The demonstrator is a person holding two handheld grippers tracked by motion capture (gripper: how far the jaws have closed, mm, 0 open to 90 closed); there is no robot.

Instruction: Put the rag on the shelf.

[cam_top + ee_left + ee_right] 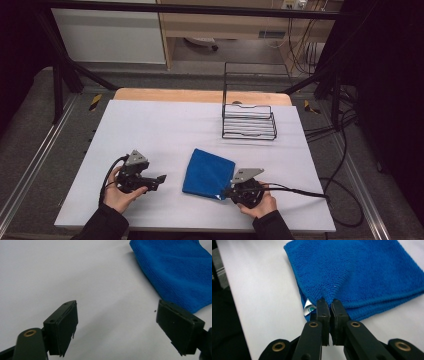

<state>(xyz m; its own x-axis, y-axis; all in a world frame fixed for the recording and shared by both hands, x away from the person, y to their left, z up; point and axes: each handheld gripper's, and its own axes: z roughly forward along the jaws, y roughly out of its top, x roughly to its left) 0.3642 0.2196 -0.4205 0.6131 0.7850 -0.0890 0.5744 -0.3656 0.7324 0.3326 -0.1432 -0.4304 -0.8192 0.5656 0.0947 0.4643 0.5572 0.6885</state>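
That folded blue microfibre cloth (359, 272) looks floppy and light, so the right gripper (330, 305) pinching its near corner seems right, left gripper (117, 327) gaping empty.

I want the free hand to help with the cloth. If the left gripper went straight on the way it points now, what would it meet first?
Probably the blue cloth. The left gripper stands open over bare table, aimed toward the cloth's near edge; the cloth lies slightly off to one side, so it might just skim that edge.

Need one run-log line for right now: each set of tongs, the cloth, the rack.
right tongs: shut on blue cloth corner | left tongs: open, nothing between, beside cloth | cloth: folded, on table | wire rack: far side, apart
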